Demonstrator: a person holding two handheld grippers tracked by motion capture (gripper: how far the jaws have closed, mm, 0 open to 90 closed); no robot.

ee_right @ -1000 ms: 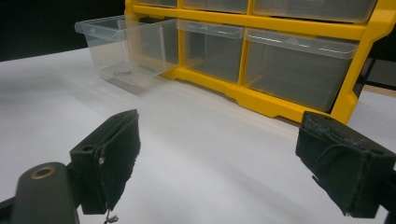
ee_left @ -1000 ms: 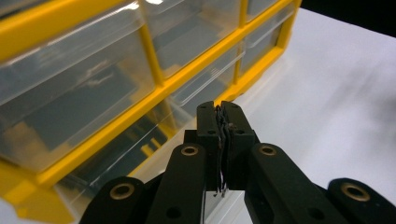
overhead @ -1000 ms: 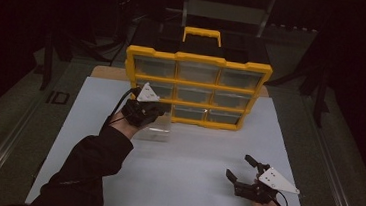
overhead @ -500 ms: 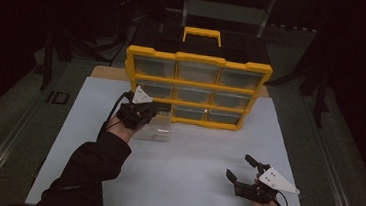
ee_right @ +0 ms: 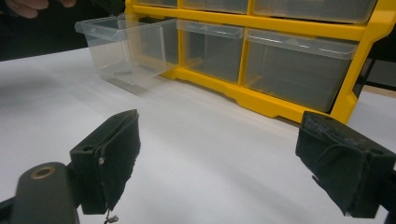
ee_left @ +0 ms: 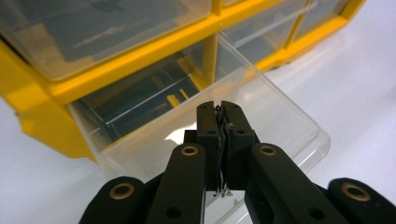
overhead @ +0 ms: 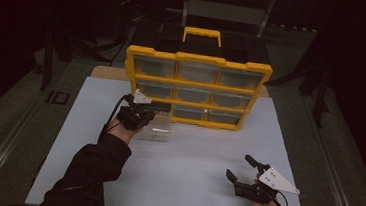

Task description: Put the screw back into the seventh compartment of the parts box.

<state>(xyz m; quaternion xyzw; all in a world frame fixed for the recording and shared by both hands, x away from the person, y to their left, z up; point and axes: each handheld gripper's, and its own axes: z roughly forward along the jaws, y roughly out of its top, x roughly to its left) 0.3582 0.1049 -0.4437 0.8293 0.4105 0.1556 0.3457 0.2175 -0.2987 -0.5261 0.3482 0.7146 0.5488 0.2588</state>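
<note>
A white table top point(overhead: 184, 183) lies under everything, with a dark metal frame point(overhead: 224, 9) at twelve o'clock.

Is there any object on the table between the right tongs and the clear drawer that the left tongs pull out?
Nothing visible stands between them. The right tongs rest open, and bare white table runs from them up to the clear drawer. The left tongs are shut on its front wall; the yellow organizer stands behind it.
</note>
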